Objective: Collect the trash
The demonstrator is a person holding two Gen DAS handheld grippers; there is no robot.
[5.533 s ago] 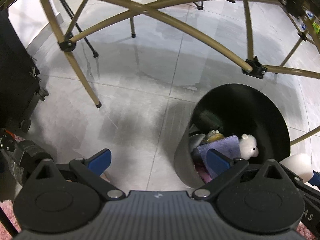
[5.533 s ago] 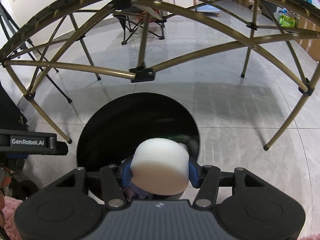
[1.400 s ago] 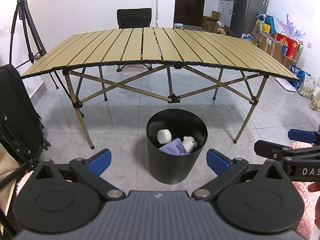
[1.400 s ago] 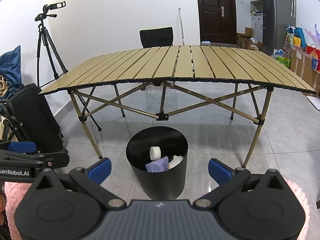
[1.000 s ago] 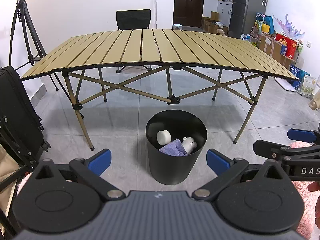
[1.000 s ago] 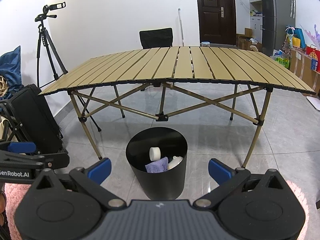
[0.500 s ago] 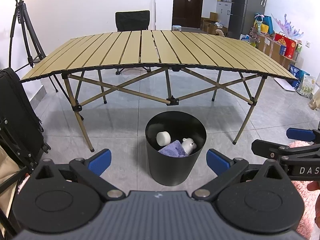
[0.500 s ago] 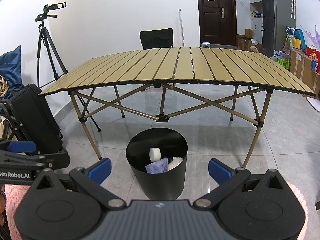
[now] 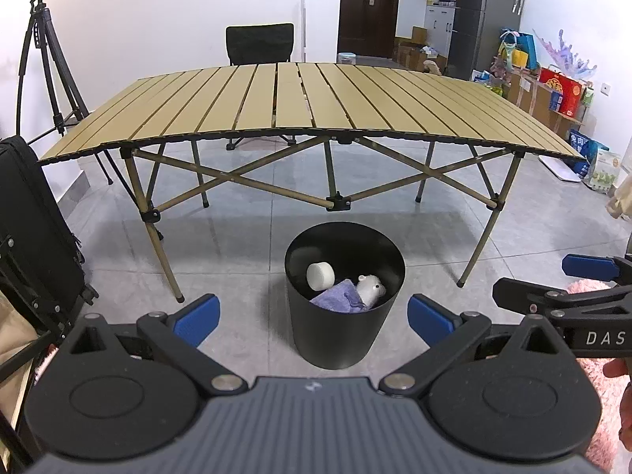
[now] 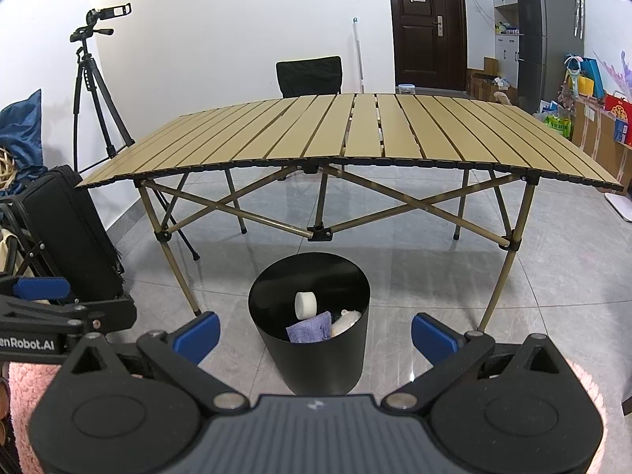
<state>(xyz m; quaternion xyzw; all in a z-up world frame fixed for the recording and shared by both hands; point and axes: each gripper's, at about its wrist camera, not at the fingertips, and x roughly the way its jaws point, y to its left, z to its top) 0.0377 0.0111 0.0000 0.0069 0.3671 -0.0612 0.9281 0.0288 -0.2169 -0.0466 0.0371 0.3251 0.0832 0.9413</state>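
Leftmost, we are seeing a black suitcase (image 9: 31,229) standing on the floor beside a tripod (image 10: 94,91). Our left tool (image 9: 312,316) is hovering with its blue fingers (image 9: 195,318) wide apart, gripping nothing. Between them, the black bin (image 9: 335,339) is sitting on the grey tiles just in front of the slatted bench (image 9: 308,106). Inside it we are noting a white roll (image 9: 320,276), a purple cloth (image 9: 335,302) and a white plush toy (image 9: 369,286), all touching. Our right tool (image 10: 314,333) is likewise hanging spread apart and empty, bin centred.
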